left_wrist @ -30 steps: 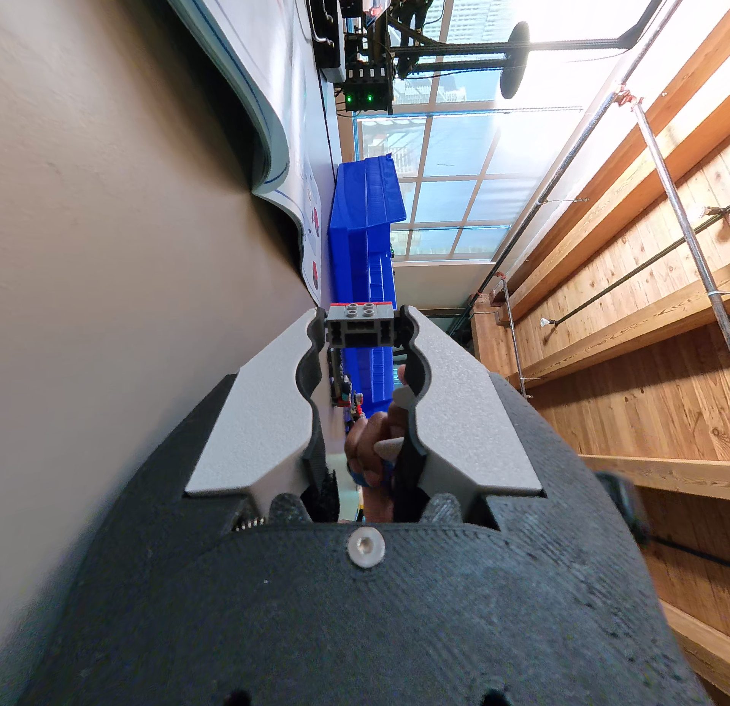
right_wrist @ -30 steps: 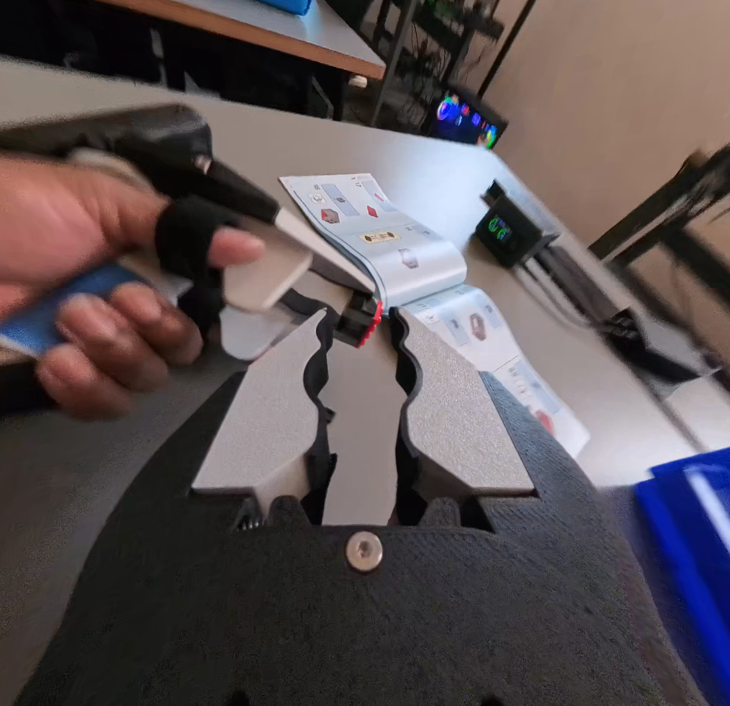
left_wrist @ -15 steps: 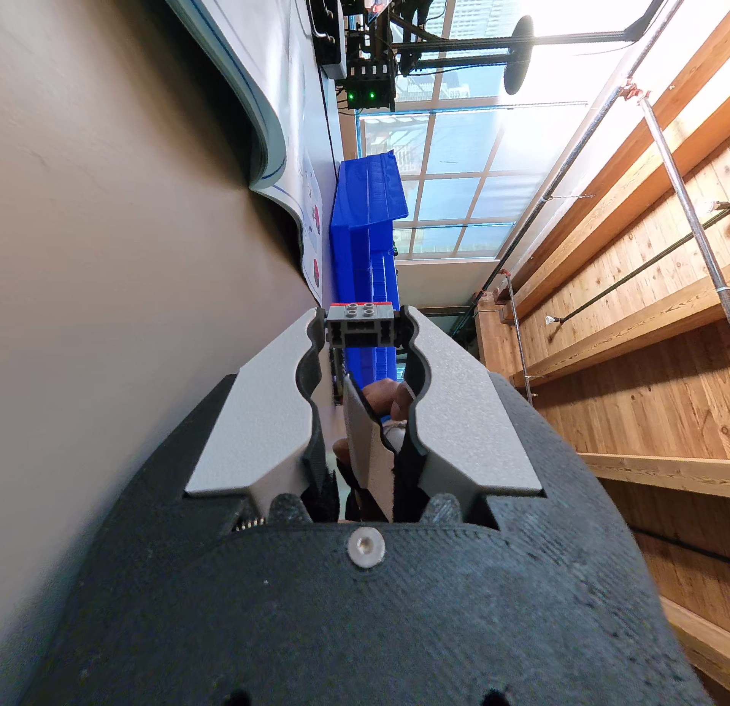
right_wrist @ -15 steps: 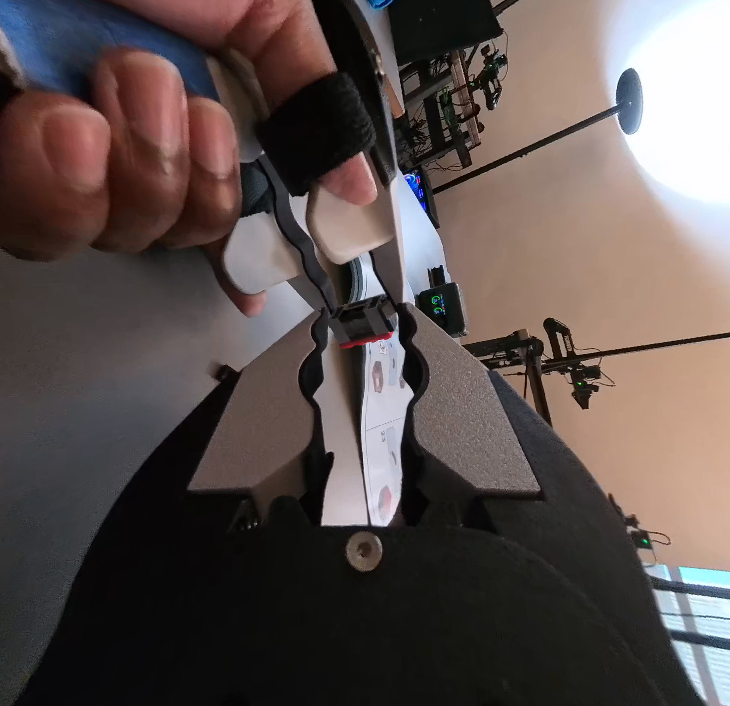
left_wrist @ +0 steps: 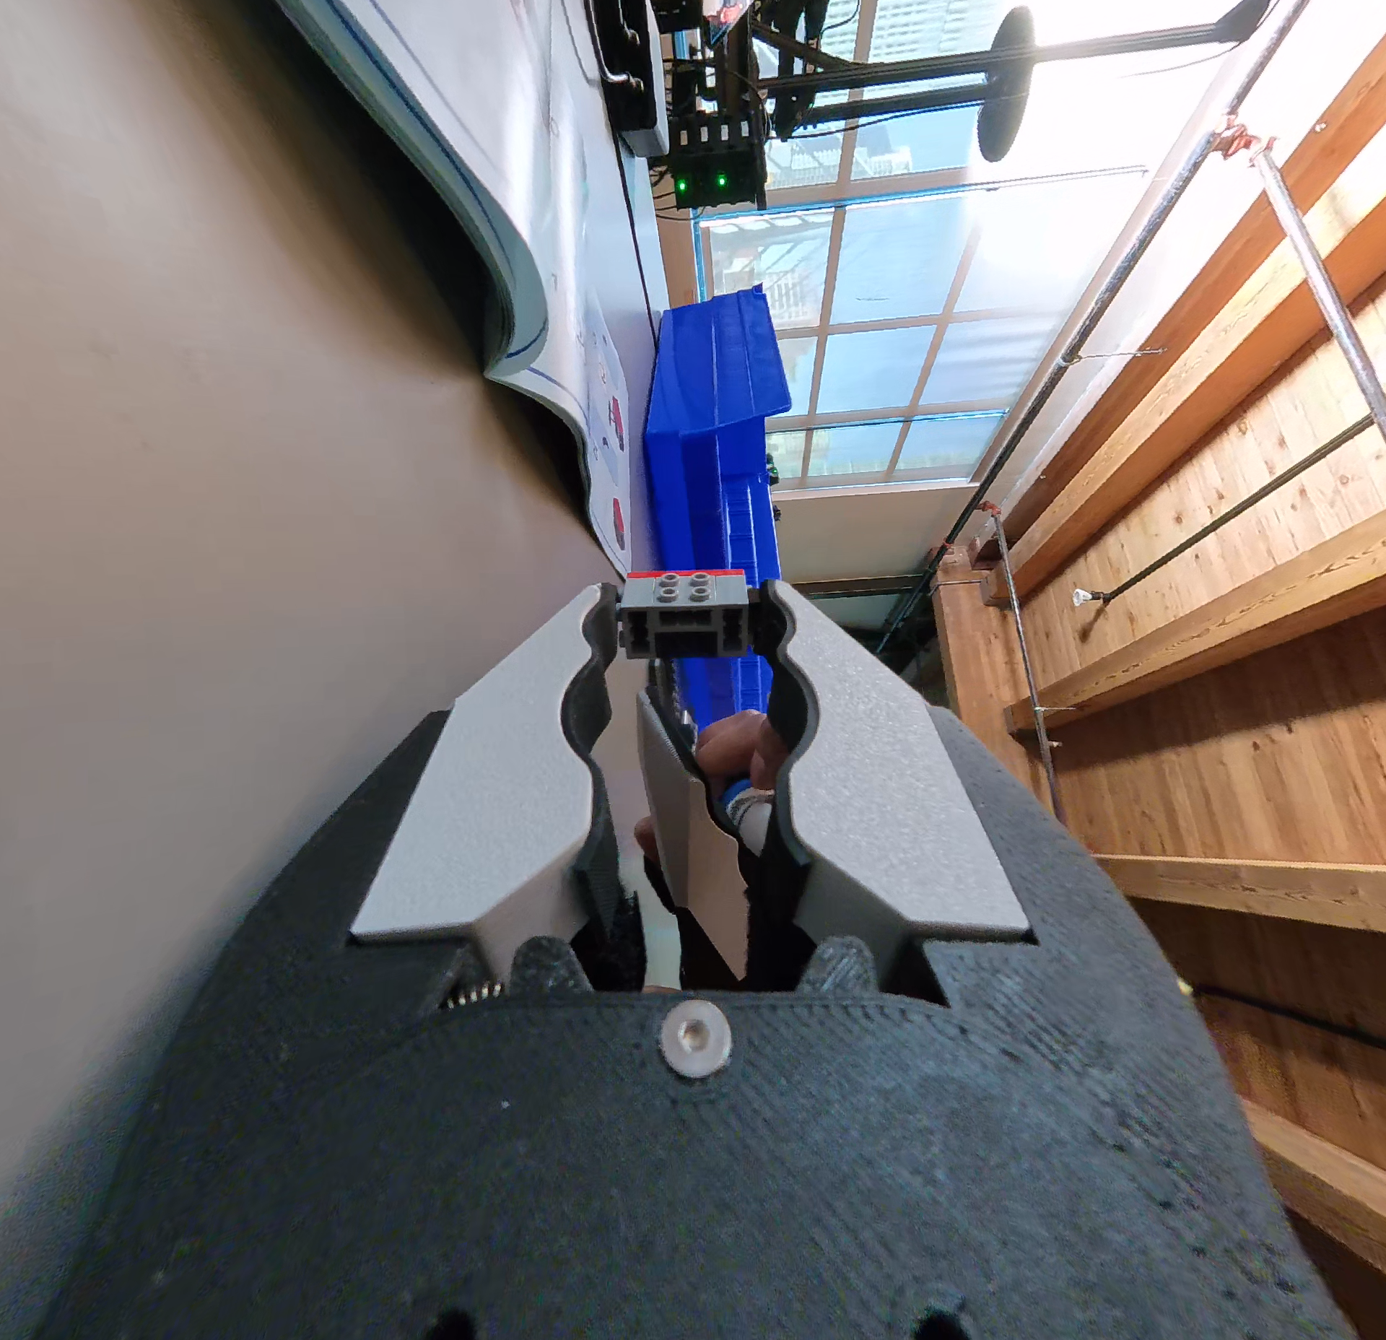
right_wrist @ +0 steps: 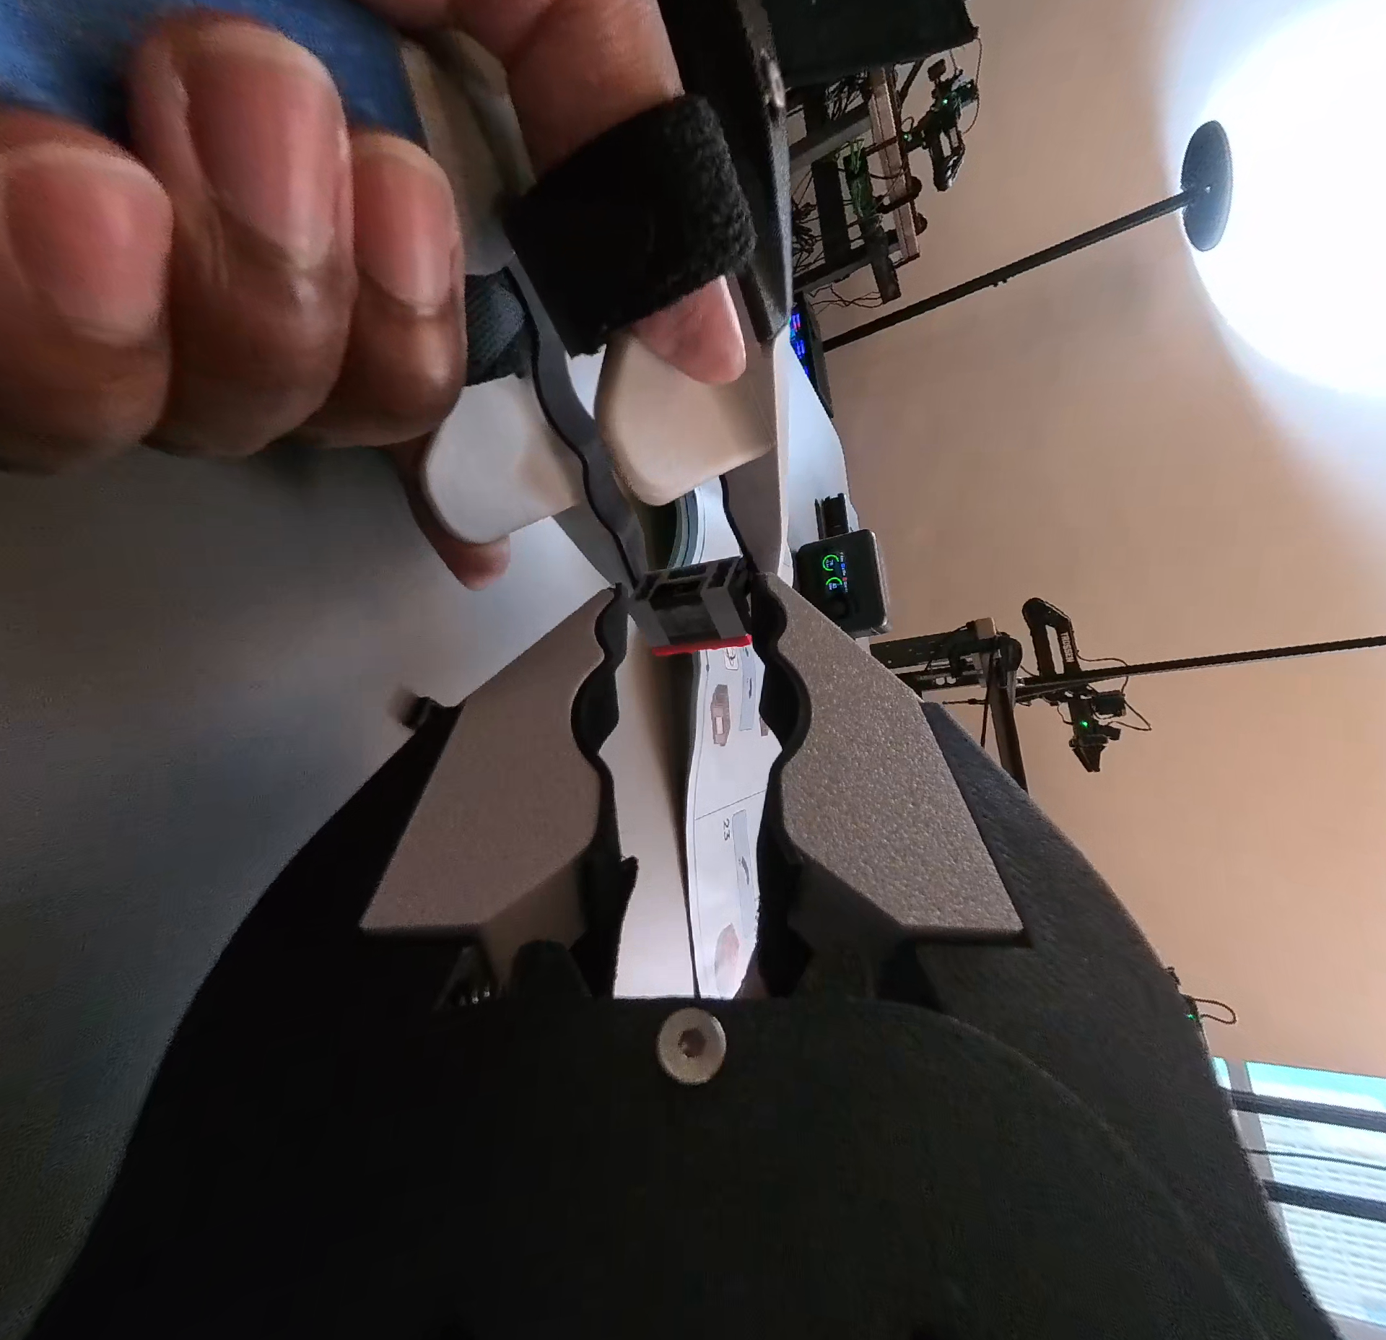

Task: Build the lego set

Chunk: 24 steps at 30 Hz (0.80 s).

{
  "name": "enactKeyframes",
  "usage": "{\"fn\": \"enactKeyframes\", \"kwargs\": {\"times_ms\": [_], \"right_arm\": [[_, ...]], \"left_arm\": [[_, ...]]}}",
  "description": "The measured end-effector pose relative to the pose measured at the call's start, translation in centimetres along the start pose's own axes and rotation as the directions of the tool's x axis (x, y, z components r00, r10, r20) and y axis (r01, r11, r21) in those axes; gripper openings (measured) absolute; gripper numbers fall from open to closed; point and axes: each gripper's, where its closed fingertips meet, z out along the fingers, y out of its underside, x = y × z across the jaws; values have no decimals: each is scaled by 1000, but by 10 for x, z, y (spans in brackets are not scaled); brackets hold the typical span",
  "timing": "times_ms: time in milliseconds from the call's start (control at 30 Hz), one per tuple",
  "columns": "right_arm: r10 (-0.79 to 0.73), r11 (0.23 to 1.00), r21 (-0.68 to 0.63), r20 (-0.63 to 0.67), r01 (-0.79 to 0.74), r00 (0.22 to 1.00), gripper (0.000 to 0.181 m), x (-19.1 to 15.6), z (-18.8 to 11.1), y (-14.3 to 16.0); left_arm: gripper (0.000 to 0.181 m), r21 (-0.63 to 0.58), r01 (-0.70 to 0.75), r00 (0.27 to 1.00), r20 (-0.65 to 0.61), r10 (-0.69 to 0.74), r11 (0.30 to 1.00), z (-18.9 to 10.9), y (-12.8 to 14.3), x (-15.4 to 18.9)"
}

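A small grey lego assembly (left_wrist: 684,633) with a red plate on its far side is clamped between the tips of my left gripper (left_wrist: 686,621), held sideways above the table. In the right wrist view the same assembly (right_wrist: 690,606) sits between the tips of my right gripper (right_wrist: 688,605), red plate towards the camera. The left gripper (right_wrist: 690,573) holds it from above, with a hand (right_wrist: 225,216) on its handle. The right jaws stand partly apart on either side of the assembly, with a thin gap at the left tip. A right gripper finger (left_wrist: 671,794) shows below the assembly.
The open instruction booklet (left_wrist: 517,141) lies on the beige table (left_wrist: 225,479) and shows between my right fingers (right_wrist: 724,779). A blue bin (left_wrist: 712,441) stands beyond it. A black device with green lights (right_wrist: 840,576) sits at the table's far side. Less than 4 cm separates the two grippers' tips.
My right gripper has rolled and closed in until its tips flank the assembly held by the left gripper. The left gripper has kept its hold and barely moved.
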Motion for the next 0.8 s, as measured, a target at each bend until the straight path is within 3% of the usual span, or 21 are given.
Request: {"fn": "enactKeyframes", "kwargs": {"times_ms": [800], "right_arm": [[10,999,36,3,-10,1000,28,8,-1,0]], "left_arm": [[38,-29,11,999,-35,-12,1000,-1,0,7]]}}
